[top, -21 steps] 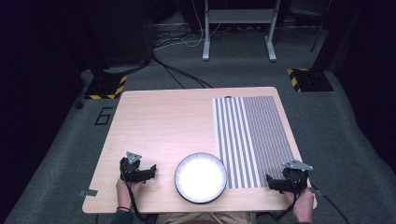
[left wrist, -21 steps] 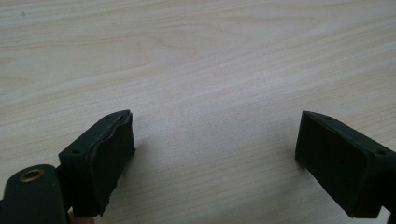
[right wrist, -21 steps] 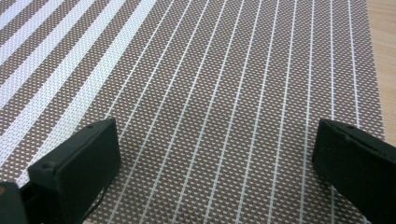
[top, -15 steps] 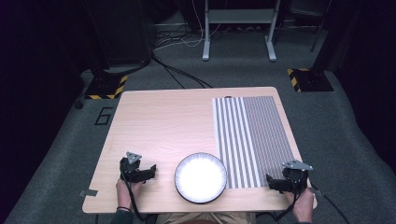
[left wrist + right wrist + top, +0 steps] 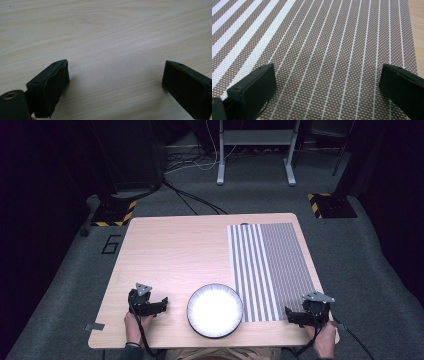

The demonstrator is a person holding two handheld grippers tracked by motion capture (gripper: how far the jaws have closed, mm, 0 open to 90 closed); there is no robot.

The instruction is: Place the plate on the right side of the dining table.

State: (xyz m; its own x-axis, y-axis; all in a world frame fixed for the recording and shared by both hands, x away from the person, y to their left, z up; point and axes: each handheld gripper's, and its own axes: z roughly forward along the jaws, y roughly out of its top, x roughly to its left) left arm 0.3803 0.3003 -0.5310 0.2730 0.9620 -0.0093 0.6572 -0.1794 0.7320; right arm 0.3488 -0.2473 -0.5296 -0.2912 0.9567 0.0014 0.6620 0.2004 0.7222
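Observation:
A white plate with a dark rim [image 5: 215, 310] lies on the wooden table [image 5: 175, 250] near its front edge. A brown and white striped placemat [image 5: 270, 265] covers the table's right part. My left gripper [image 5: 162, 304] rests left of the plate, open, with bare wood between its jaws [image 5: 115, 82]. At the front right corner my right gripper [image 5: 290, 315] is open over the placemat [image 5: 329, 50], nothing between its jaws [image 5: 328, 87]. A hand holds each gripper from the near edge.
Beyond the table lies grey carpet with cables [image 5: 190, 200], a metal stand's legs [image 5: 255, 155] at the back, and yellow-black striped floor blocks [image 5: 115, 212] at both far sides. A dark cabinet [image 5: 130, 155] stands at the back left.

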